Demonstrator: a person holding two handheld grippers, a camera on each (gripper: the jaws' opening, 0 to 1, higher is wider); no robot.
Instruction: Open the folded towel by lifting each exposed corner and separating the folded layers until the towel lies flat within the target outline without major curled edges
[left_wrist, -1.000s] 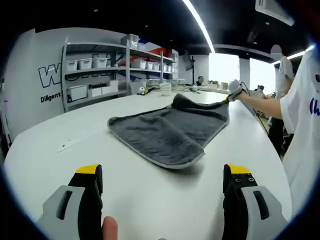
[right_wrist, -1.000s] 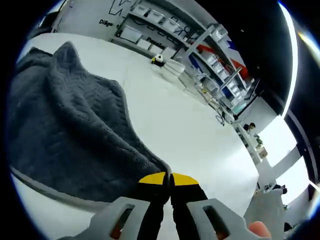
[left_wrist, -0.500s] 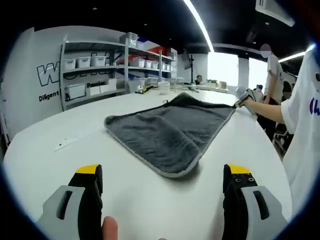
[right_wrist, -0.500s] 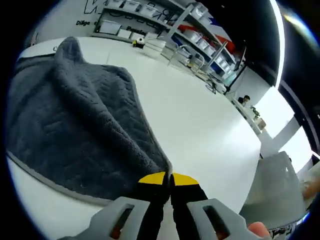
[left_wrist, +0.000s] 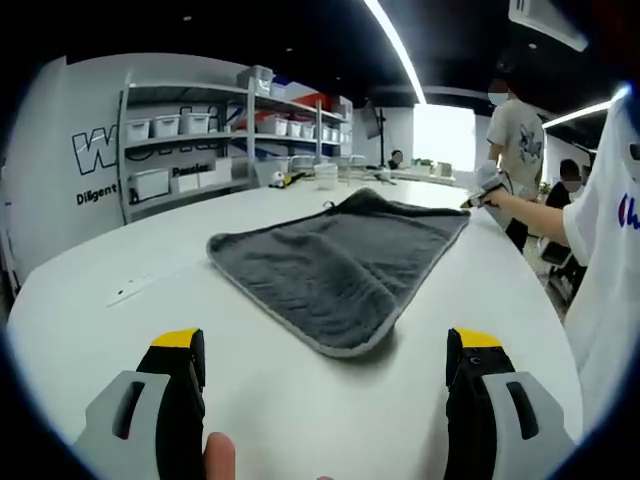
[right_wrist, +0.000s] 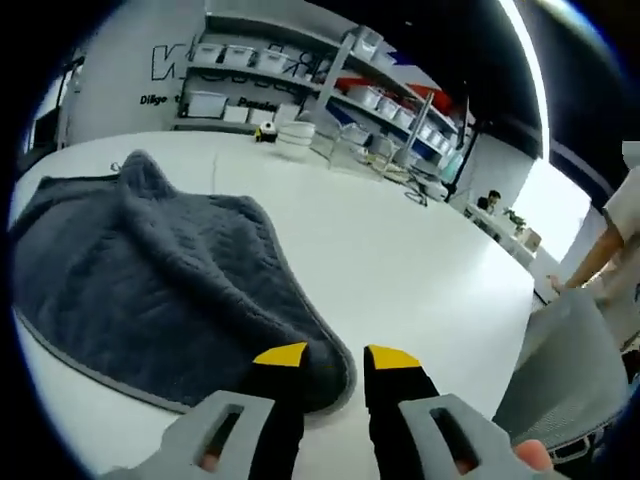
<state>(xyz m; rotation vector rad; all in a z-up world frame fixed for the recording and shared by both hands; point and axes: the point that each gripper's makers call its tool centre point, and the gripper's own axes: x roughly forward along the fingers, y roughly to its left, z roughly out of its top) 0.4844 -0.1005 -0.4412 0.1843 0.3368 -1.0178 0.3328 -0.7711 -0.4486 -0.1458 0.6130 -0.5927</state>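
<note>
Right gripper view: fingers (right_wrist: 335, 362) straddle towel (right_wrist: 150, 280) corner

Your left gripper view sits low over the white bench (left_wrist: 90, 310), looking level along it toward the shelving (left_wrist: 200, 150) on the far wall. The grey towel (left_wrist: 335, 260) lies ahead at mid-distance, well beyond your left hand-held gripper (left_wrist: 325, 375). Your right hand-held gripper (left_wrist: 478, 192) shows small at the towel's far right corner.

Your right gripper view is much closer, angled down at that corner, with the towel (right_wrist: 150, 290) spreading left from your right hand-held gripper (right_wrist: 335, 360). Both views share the towel, the bench (right_wrist: 400, 270) and the shelving (right_wrist: 330, 100).
</note>
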